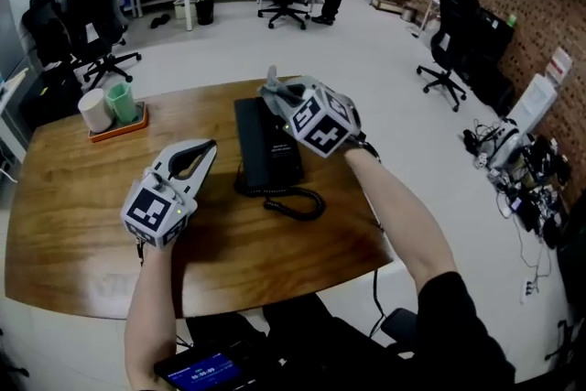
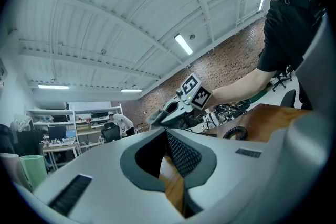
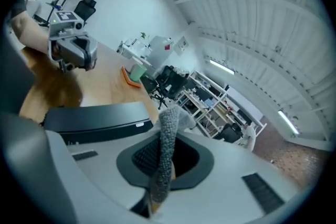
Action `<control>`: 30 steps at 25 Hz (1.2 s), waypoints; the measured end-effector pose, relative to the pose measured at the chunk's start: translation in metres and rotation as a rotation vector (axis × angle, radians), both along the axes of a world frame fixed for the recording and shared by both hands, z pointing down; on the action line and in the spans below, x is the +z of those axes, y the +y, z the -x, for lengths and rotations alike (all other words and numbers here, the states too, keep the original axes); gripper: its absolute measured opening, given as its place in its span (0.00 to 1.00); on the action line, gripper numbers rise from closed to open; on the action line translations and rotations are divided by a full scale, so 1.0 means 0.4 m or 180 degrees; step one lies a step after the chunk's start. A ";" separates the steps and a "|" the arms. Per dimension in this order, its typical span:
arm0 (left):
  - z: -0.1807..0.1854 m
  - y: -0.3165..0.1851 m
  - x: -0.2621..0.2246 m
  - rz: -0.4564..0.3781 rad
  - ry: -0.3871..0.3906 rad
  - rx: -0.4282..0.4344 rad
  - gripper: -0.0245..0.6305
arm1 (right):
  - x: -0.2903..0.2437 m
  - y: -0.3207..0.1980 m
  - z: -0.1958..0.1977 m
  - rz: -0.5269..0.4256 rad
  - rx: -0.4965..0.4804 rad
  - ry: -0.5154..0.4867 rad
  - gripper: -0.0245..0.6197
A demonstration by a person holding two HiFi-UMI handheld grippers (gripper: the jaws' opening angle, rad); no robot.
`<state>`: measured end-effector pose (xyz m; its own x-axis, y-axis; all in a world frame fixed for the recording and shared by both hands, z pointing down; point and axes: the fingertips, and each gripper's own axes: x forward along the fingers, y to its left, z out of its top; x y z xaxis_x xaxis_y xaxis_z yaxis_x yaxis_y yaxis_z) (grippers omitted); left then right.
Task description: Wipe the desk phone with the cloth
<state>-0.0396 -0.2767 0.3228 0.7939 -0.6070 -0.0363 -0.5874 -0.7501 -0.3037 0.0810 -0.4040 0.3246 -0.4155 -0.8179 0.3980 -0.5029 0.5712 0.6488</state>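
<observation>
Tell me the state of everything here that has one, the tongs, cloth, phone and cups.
left tongs: shut, empty.
right tongs: shut on the cloth.
cloth: pinched, sticking out past the tips.
desk phone: flat on the table, cord coiled.
white cup and green cup: upright on the tray.

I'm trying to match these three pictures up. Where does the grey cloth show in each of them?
Head view: upper middle, the cloth pokes out of the right gripper.
Left gripper view: small, near the centre, the cloth sits at the tip of the far gripper.
Right gripper view: lower middle, the cloth is pinched between the jaws.
Shared landmark: the green cup.
</observation>
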 end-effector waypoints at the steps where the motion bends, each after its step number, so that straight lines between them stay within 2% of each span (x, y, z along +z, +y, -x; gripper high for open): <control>1: -0.002 0.002 -0.002 -0.0016 0.0005 -0.0007 0.04 | 0.014 -0.008 0.000 0.0040 0.0011 0.0055 0.08; 5: -0.009 0.001 -0.010 -0.0051 0.0001 0.0002 0.04 | 0.051 0.029 -0.007 0.0137 -0.0082 0.0160 0.08; 11: -0.006 0.003 -0.008 -0.0010 -0.0045 0.0016 0.04 | 0.126 0.216 0.003 0.0237 -0.0569 0.0539 0.08; 16: -0.008 0.004 -0.009 0.0000 -0.0020 0.0008 0.04 | 0.203 0.381 -0.003 0.0443 -0.1003 0.0925 0.08; 19: -0.012 0.003 -0.010 -0.0011 -0.0018 0.0026 0.04 | 0.201 0.425 -0.015 0.0540 -0.1196 0.1112 0.08; 21: -0.011 0.000 -0.007 -0.0020 -0.0019 0.0039 0.04 | 0.146 0.370 -0.027 0.0397 -0.1009 0.0895 0.08; 24: -0.003 -0.003 -0.011 -0.0049 0.0003 0.0026 0.04 | 0.021 0.194 -0.051 -0.0036 -0.0388 0.0340 0.08; 26: 0.000 -0.003 -0.012 -0.0058 0.0031 0.0017 0.04 | -0.020 0.090 -0.060 -0.0143 -0.0069 0.0050 0.08; 28: -0.001 0.001 -0.008 -0.0012 0.0035 0.0014 0.04 | -0.025 0.027 -0.053 -0.0148 0.0067 -0.0057 0.08; 30: -0.005 0.003 -0.010 -0.0018 0.0044 0.0010 0.04 | -0.017 -0.003 -0.041 -0.0130 0.0101 0.0013 0.08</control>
<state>-0.0376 -0.2755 0.3188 0.7951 -0.6043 -0.0506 -0.5893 -0.7502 -0.2999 0.0976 -0.4053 0.3177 -0.3876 -0.8462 0.3657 -0.5175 0.5280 0.6733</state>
